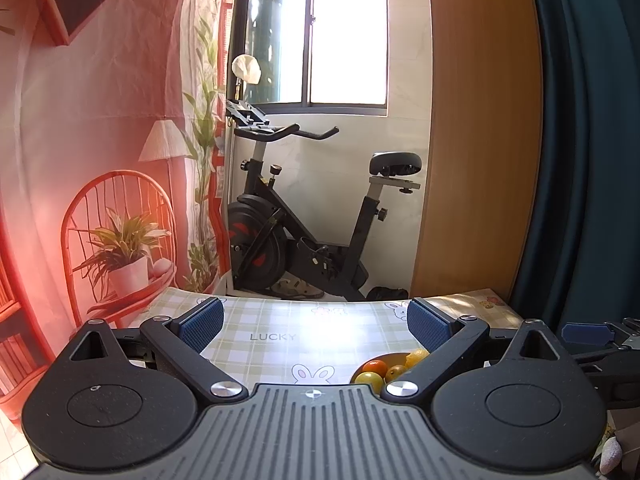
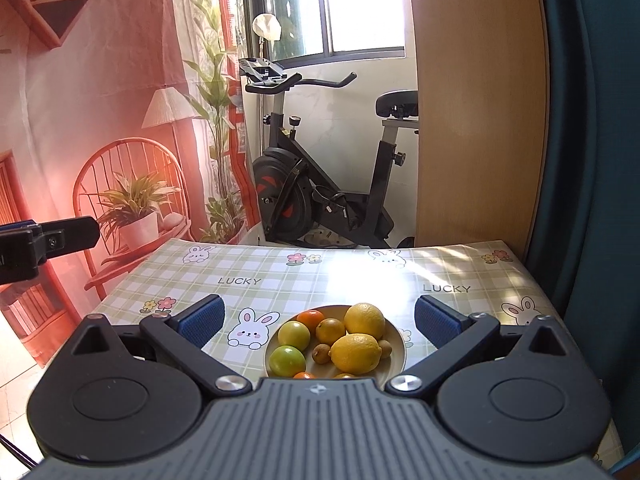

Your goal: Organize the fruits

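You are holding both tools wide apart and empty above the surface [image 2: 360, 268], the right tool [image 2: 318, 322] hovering over the plate [image 2: 396, 354] at six o'clock, where the lemons [image 2: 354, 352], oranges [image 2: 311, 318] and green fruits [image 2: 287, 360] are all sitting together; the left tool [image 1: 316, 322] is idling at nine o'clock. That fits sorting about to start or already finished.

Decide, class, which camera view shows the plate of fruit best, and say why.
The right wrist view: the plate lies nearly whole between the open right tongs. The left wrist view shows only a corner of it, behind the open left tongs.
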